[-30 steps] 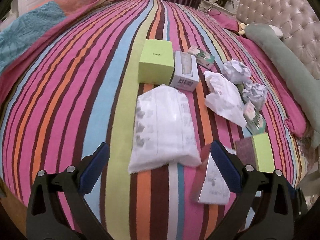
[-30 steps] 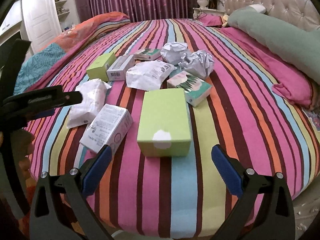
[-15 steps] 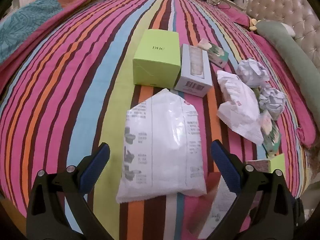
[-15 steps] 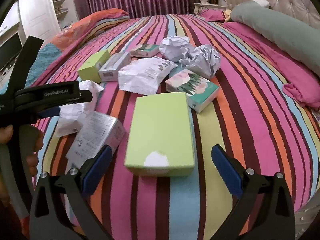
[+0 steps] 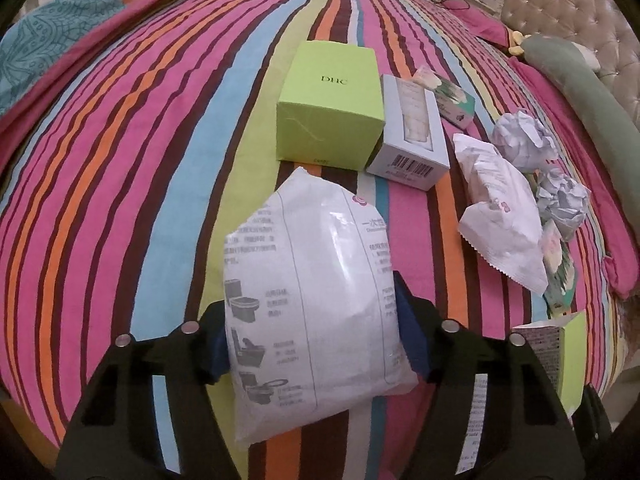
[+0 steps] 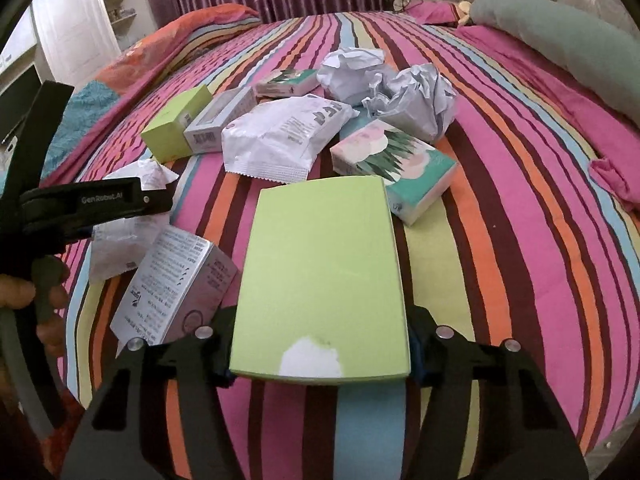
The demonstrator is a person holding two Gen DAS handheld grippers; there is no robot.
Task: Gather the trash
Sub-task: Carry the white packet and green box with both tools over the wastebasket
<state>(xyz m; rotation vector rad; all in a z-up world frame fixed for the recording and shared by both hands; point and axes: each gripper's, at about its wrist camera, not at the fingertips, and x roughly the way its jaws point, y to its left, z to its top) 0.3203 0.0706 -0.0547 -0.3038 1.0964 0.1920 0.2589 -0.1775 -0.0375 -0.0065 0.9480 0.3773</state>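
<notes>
My left gripper point(image 5: 312, 344) is shut on a white plastic packet point(image 5: 316, 304) printed with toilet pictures, one jaw at each side of its near end. The same packet shows in the right wrist view point(image 6: 120, 232) under the left gripper body point(image 6: 80, 208). My right gripper point(image 6: 320, 354) is shut on a flat green box point(image 6: 322, 276) with a torn white patch, gripped by its near end on the striped bed point(image 6: 500, 240).
More litter lies on the bed: a green DHC box point(image 5: 332, 104), a grey barcode box point(image 5: 412, 136), a second white packet point(image 6: 280, 136), crumpled paper balls point(image 6: 412, 100), leaf-print tissue boxes point(image 6: 396, 168), a silver carton point(image 6: 176, 284). A green bolster point(image 6: 560, 44) lies right.
Both grippers moved forward and closed. The left one closed on the white packet, the right one on the flat green box.
</notes>
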